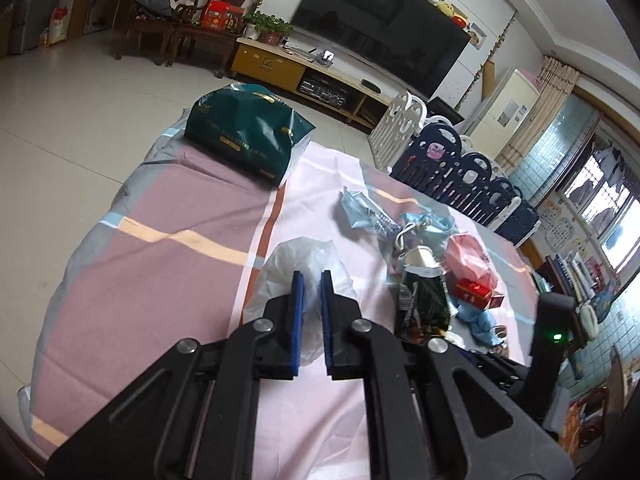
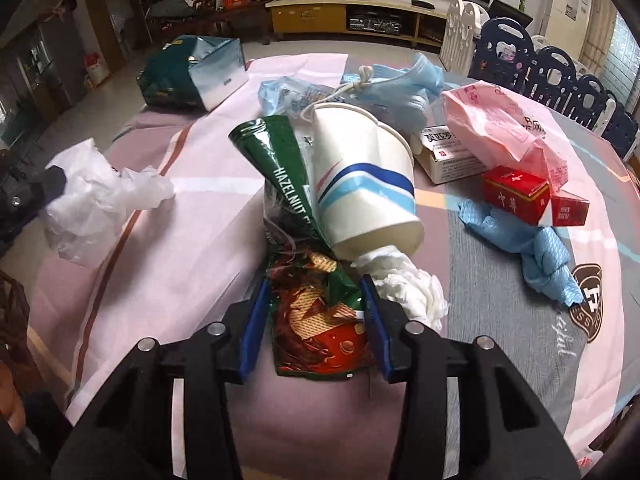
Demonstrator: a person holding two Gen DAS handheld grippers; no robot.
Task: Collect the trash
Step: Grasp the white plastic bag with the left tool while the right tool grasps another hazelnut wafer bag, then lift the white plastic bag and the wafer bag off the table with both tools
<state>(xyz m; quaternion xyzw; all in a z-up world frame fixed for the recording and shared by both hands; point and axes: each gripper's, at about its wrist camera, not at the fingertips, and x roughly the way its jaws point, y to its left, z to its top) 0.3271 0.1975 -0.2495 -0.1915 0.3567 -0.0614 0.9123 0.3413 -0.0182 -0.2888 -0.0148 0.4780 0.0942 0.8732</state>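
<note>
A clear plastic bag [image 1: 308, 256] lies crumpled on the pink cloth, and my left gripper [image 1: 311, 276] is shut on it; the right wrist view shows the same bag [image 2: 104, 196] bunched at that gripper's fingertip [image 2: 52, 182]. My right gripper [image 2: 314, 280] points down over a green hazelnut wafer wrapper [image 2: 316, 320]. Its blue pads flank the wrapper's lower end, the right pad at its edge and the left pad a sliver off it. A white paper cup [image 2: 360, 184] lies tipped over on the wrapper's upper part, with crumpled tissue [image 2: 408, 288] at its mouth.
More trash lies beyond and to the right: blue face masks [image 2: 400, 80], a pink bag [image 2: 496, 120], a white medicine box [image 2: 448, 156], red cigarette packs [image 2: 516, 196], a blue cloth [image 2: 536, 248]. A dark green gift bag [image 1: 244, 132] stands at the table's far end. Playpen panels [image 1: 460, 168] line the right.
</note>
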